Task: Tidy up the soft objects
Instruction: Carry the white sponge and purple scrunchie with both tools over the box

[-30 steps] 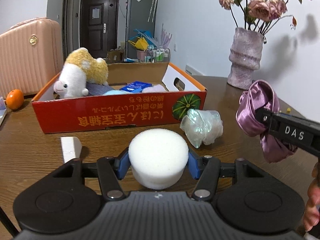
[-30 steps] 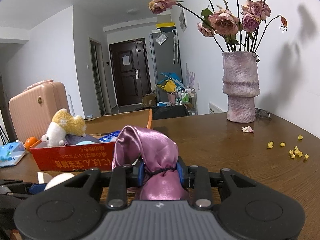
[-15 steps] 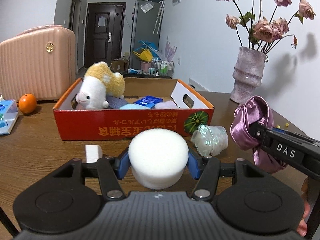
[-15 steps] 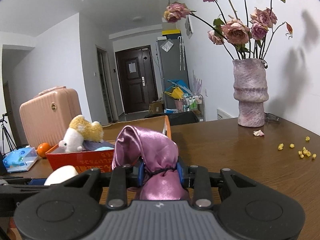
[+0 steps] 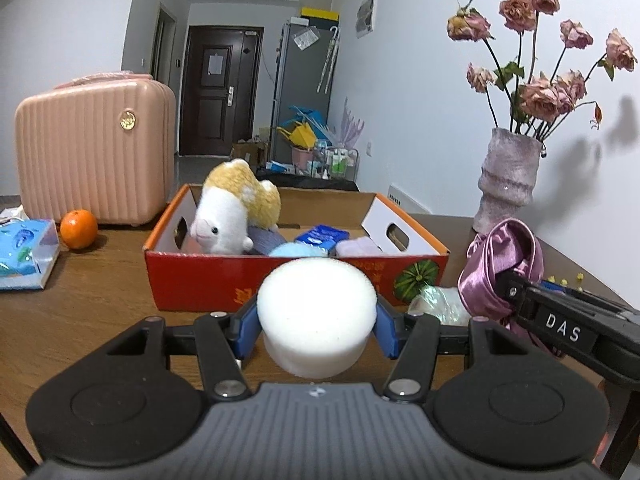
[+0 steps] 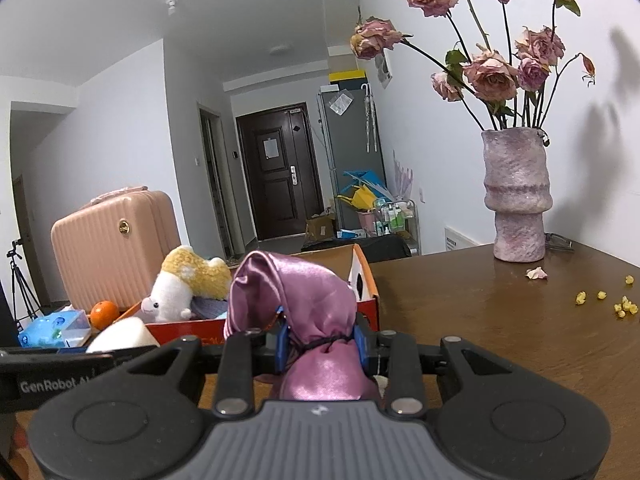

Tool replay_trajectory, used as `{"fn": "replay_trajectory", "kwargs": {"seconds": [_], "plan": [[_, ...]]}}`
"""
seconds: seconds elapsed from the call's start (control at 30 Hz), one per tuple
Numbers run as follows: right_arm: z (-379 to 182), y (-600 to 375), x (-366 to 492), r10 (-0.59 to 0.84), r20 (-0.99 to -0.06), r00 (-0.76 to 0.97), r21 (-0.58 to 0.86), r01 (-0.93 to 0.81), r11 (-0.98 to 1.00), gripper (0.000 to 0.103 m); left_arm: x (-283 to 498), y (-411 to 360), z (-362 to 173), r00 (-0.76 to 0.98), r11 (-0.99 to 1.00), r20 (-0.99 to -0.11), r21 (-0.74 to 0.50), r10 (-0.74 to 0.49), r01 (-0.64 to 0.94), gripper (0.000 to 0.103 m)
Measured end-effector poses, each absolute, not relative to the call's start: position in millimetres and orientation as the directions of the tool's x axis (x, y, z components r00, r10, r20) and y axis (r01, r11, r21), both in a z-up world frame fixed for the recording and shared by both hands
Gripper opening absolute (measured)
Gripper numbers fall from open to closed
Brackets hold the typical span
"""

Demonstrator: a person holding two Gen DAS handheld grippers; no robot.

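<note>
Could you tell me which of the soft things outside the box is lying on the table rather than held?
The crinkly clear bag beside the box; the white sponge and purple satin pouch are each clamped in a gripper.

White walls [image 5: 420, 80], dark door [image 5: 216, 88] at far hallway end, grey fridge [image 5: 304, 84] beside it, brown wooden table [image 6: 500, 320] near — pink suitcase [image 5: 92, 152] far left, vase of dried roses [image 6: 516, 200] right.
</note>
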State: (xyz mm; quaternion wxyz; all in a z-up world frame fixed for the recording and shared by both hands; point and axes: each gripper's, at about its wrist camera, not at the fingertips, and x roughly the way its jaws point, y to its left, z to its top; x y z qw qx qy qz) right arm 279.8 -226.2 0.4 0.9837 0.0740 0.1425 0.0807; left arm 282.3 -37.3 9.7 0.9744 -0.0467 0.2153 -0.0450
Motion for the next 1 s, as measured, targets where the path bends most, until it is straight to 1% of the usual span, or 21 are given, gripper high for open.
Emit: {"fn": "replay_trajectory", "kwargs": {"seconds": [0.5, 1.0], "plan": [[2, -202, 298, 0.185, -0.240, 0.953, 0.158, -0.150, 0.976, 0.030, 299, -27, 20, 0.928, 0.995, -0.364, -0.082, -0.076, 0.049, 0.058], [5, -195, 333, 0.180, -0.227, 0.957, 0.169, -0.144, 0.975, 0.030, 337, -23, 23, 0.935, 0.996, -0.348, -0.085, -0.062, 0.034, 0.058]]}}
